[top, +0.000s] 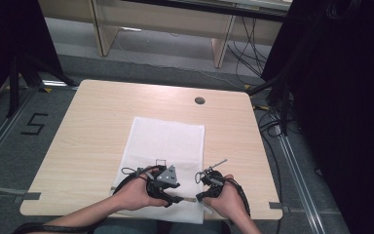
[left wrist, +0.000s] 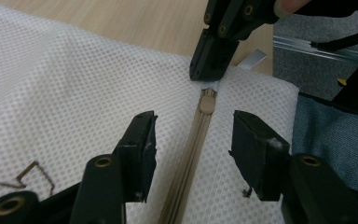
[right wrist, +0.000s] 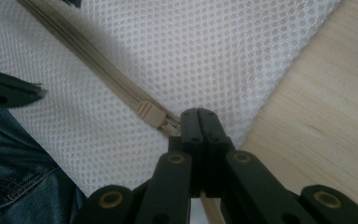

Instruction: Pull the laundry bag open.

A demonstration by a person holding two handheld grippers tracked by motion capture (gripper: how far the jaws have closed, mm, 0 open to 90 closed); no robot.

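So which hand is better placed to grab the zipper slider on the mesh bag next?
Left. Its tool is open, with the zipper running between the jaws and the slider just ahead. The right tool is shut on the zipper's end beside the slider, likely anchoring the mesh bag.

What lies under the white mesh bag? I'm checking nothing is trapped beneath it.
Under the mesh bag shows the wooden table; its near edge overhangs toward blue jeans. Anything beneath its middle is covered.
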